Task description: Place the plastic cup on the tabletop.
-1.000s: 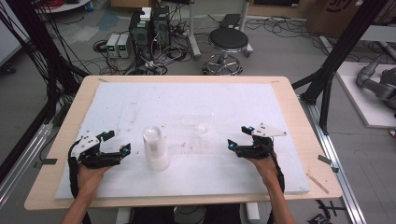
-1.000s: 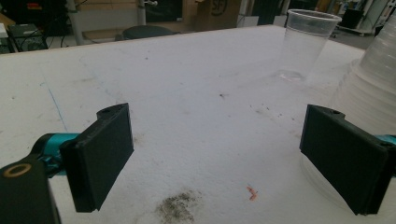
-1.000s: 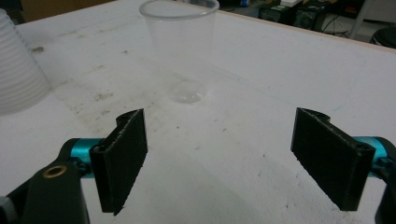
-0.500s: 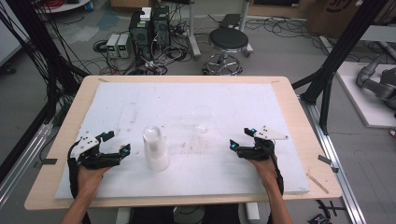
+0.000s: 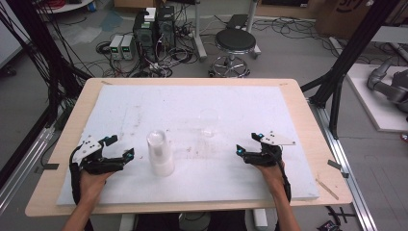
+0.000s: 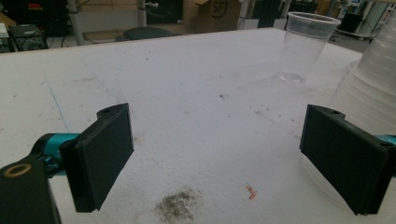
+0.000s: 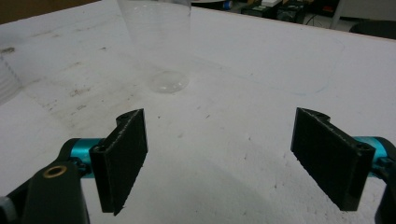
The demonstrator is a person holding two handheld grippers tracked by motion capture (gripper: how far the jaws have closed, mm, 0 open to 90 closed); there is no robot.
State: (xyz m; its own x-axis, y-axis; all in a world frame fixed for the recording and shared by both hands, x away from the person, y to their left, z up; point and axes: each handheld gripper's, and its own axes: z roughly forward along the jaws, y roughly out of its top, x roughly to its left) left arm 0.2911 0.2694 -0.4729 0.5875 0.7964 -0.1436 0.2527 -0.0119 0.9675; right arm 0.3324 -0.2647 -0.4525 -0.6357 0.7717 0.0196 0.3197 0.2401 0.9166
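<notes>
in the high view the left gripper (image 5: 126, 155) sits in the lower left of the frame and the right gripper (image 5: 239, 150) in the lower right, both resting low on the white foam board (image 5: 240, 103). each one has its jaws wide apart and holds nothing; the two gripper views show empty board between the black jaws.

the stack of upturned plastic cups (image 5: 160, 152) stands just right of the left gripper, near the lower centre of the frame. a single clear cup (image 5: 209, 122) stands upright in the middle, up and to the left of the right gripper, apart from the stack.

i judge that the work is at the step before a grasp: no cup is taken yet. the next move probably calls for the left gripper to steady the stack, which already shows at the right edge of its own view (image 6: 373, 84), while the right gripper reaches forward to the single cup (image 7: 156, 35) and closes gently, because thin plastic deforms easily.
</notes>
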